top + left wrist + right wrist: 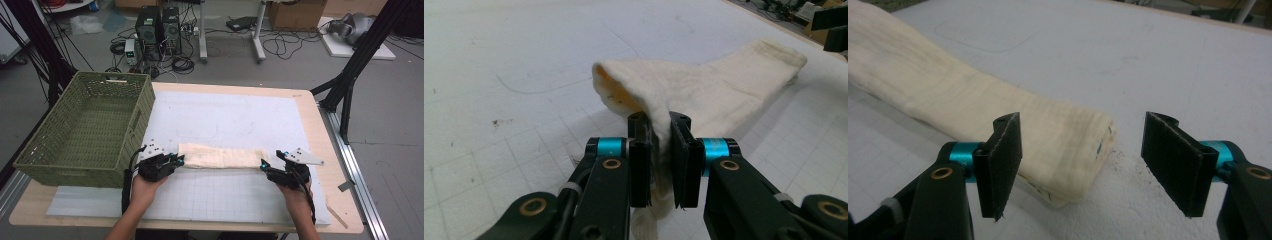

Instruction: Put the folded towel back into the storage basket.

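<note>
My left gripper [659,150] is pinched tight on one end of the folded cream towel [220,157], with the cloth bunched between the pads and lifted into a small hump. The towel lies as a long band across the white mat [235,120], nearer the table's front edge than its back, its left end close to the green basket [85,130] at the table's left edge. My right gripper [1080,160] sits at the towel's other end with its jaws spread wide, and that folded corner lies just inside the left pad [1005,150] without being pressed.

The risk, as I judge it, is on the right side. The corner is off to one side of the gap, so if I close as I am, I may catch only the top layer or nip the mat instead, and the fold would fall open when I lift. I can't quite tell from here how many layers are stacked at that corner. Pulling with my left first would drag the band crooked and slide the loose end away from my open jaws.
</note>
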{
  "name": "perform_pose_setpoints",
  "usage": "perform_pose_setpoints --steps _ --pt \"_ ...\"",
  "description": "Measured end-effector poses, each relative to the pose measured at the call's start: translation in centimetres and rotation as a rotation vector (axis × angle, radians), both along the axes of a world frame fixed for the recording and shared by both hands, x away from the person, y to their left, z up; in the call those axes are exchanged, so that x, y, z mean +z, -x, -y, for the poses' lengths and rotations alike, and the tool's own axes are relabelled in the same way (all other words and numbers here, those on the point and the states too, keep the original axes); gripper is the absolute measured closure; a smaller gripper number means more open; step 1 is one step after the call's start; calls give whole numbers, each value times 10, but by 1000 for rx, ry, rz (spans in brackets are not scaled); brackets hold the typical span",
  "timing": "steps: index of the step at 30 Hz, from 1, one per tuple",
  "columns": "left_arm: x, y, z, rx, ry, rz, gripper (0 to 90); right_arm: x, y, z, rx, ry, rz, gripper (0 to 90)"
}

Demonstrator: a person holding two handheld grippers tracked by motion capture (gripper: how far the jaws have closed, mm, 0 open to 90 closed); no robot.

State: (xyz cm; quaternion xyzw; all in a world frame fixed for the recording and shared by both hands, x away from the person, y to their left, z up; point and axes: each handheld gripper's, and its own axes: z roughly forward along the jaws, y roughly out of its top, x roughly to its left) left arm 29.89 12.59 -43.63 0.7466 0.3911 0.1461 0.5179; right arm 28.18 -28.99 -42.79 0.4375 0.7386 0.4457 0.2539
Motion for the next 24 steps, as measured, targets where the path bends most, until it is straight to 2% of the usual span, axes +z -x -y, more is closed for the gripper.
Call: perform_pose_setpoints --steps 7,8,12,13,21,24 --pt "-1 0 -1 2 -1 -5 799 -7 -8 -4 -9 18 -61 324" --pt "-1 1 -1 1 -1 -7 798 -10 -12 -6 -9 30 -89 324" --pt "-1 0 -1 -1 0 -8 799 -15 -16 -9 -9 45 -124 339" --pt "-2 0 -1 0 -2 -9 798 -17 -17 -11 -8 62 -141 346" --pt "-2 0 -1 0 -10 -11 797 -22 -21 -15 -25 74 -164 376" --pt "-2 0 -2 -2 -10 -11 796 -23 -22 -16 -10 71 -179 460"
